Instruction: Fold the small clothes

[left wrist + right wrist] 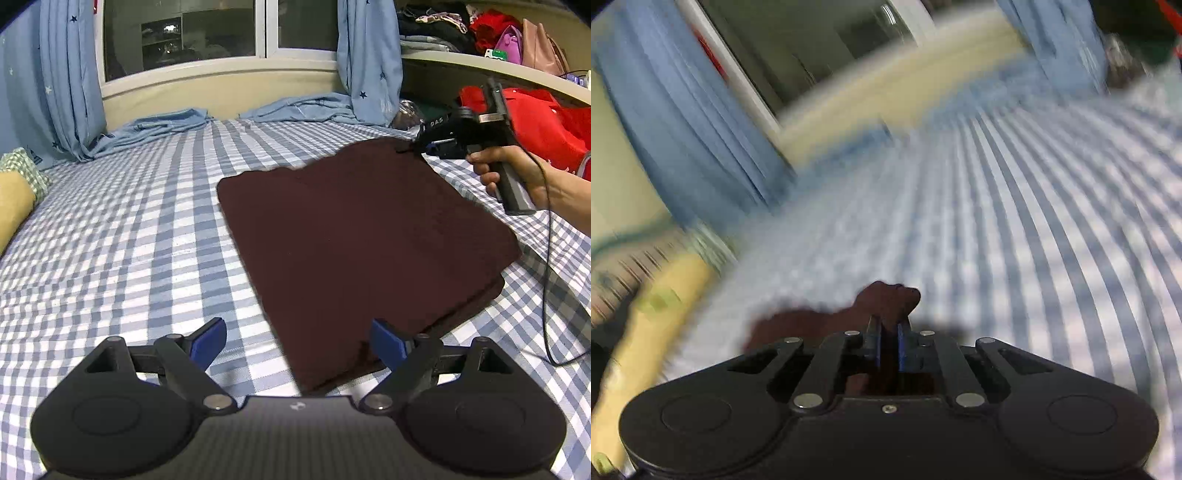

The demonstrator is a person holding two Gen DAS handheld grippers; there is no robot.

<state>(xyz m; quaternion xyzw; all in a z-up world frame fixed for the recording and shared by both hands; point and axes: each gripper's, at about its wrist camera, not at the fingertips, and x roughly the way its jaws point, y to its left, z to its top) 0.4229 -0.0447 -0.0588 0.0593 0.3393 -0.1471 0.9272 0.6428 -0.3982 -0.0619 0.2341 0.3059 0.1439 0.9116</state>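
We are holding left gripper (297, 341) low at bottom centre of left wrist view, jaws spread wide, gripping nothing. Dark brown garment (365, 240) is lying folded on checked bed (129, 229), centre-right of frame, near corner reaching between blue fingers (388, 341). Right gripper (888, 347), upper right there, is pinching garment's far corner, jaws narrow on fabric. Right view blurred.

One dark maroon garment (365, 236) on the bed, centre right of the frame. Two grippers: the left gripper (297, 341) at the bottom, the right gripper (417, 146) at upper right. Two blue curtains (70, 74) flank one window (184, 33). One hand (517, 173) at right. One pink bag (543, 48), top right corner.
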